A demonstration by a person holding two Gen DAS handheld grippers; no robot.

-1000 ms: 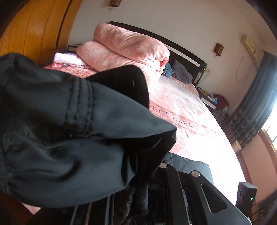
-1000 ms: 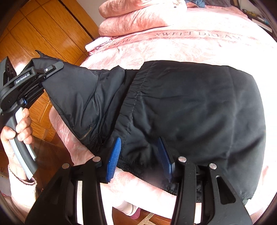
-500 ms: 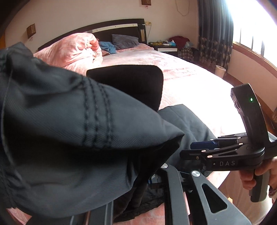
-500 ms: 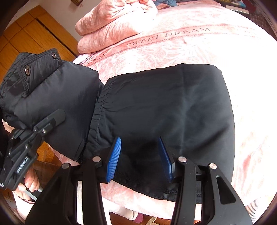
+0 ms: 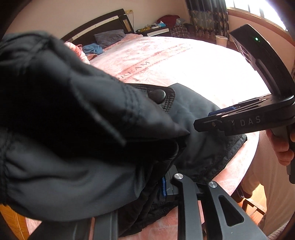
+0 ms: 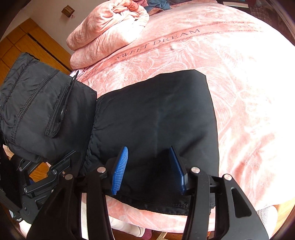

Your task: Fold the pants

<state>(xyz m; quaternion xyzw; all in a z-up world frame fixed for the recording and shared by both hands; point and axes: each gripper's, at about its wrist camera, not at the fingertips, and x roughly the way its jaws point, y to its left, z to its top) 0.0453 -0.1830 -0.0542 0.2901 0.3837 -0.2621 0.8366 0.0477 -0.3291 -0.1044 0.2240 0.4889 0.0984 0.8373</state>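
Observation:
Black padded pants [image 6: 156, 120] lie folded on the pink bed, near its front edge. My left gripper [image 5: 158, 184] is shut on the waistband end of the pants [image 5: 73, 138] and holds it lifted over the flat part; the cloth hides most of its fingers. That lifted end shows at the left of the right wrist view [image 6: 40, 114], with the left gripper's body [image 6: 46, 184] under it. My right gripper [image 6: 147, 169] is open, its blue pads apart just above the pants' near edge, holding nothing. It also shows in the left wrist view [image 5: 239, 121].
A pink bedspread [image 6: 239, 92] lettered SWEET DREAM covers the bed. A folded pink quilt [image 6: 107, 29] sits at the head. A wooden wardrobe [image 6: 22, 48] stands at the left. A nightstand [image 5: 156, 30] and curtains [image 5: 208, 16] are at the far side.
My left gripper has carried the lifted waistband end rightward over the flat part of the pants, towards my right gripper. The right gripper has stayed open over the near edge.

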